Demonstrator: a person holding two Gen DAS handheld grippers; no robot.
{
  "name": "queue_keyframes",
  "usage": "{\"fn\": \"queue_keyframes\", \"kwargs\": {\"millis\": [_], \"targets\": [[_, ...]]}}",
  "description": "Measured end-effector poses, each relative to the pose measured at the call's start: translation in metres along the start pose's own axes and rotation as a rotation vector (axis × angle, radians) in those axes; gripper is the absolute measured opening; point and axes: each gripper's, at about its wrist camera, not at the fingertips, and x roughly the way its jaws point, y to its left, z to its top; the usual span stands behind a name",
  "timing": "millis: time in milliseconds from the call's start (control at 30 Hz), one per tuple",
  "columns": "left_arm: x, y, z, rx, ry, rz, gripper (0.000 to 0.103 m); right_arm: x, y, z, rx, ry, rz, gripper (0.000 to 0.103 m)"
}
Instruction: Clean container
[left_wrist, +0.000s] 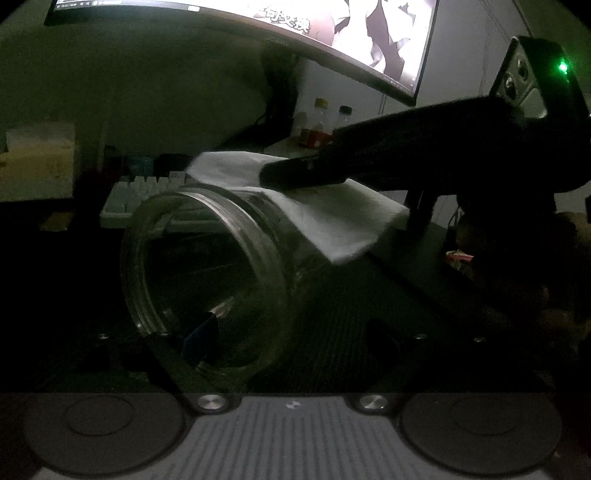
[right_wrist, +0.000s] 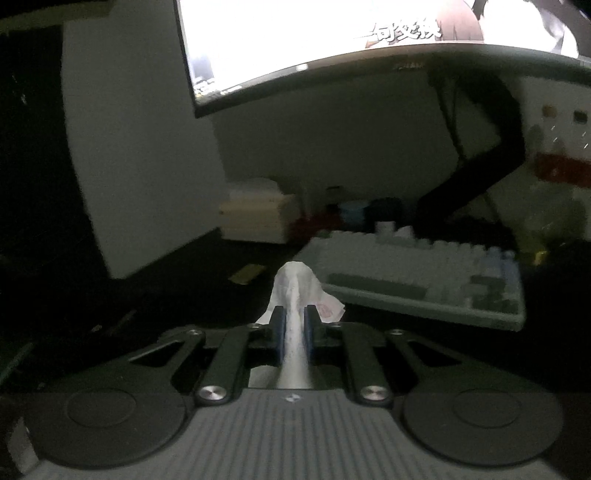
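Observation:
In the left wrist view a clear glass jar (left_wrist: 207, 273) lies tilted on its side with its wide mouth turned to the left and toward the camera. My left gripper (left_wrist: 291, 332) holds it across the body, and one blue pad (left_wrist: 201, 336) shows through the glass. A white wipe (left_wrist: 332, 221) is draped over the jar's upper side. My right gripper (left_wrist: 295, 173) reaches in from the right, shut on that wipe and pressing it onto the jar. In the right wrist view the right gripper (right_wrist: 294, 317) pinches the wipe (right_wrist: 295, 284) between its blue pads; the jar is out of that view.
A lit curved monitor (left_wrist: 332, 29) hangs above the dark desk on a black arm (right_wrist: 480, 166). A pale keyboard (right_wrist: 424, 280) lies behind the jar. Small bottles (left_wrist: 321, 125) stand at the back right, and a pale box (right_wrist: 255, 210) at the back left.

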Motion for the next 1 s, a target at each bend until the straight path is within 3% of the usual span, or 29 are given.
{"fn": "queue_keyframes", "kwargs": {"millis": [100, 200, 1000], "targets": [[-0.002, -0.002, 0.0, -0.005, -0.001, 0.002, 0.087, -0.001, 0.0, -0.002, 0.001, -0.009, -0.001, 0.013], [-0.004, -0.027, -0.001, -0.033, -0.01, 0.05, 0.087, -0.002, -0.004, -0.003, 0.017, -0.016, 0.011, 0.013], [-0.004, -0.024, 0.002, -0.022, -0.006, 0.048, 0.091, -0.004, -0.011, -0.005, 0.06, -0.046, 0.038, 0.012]]}}
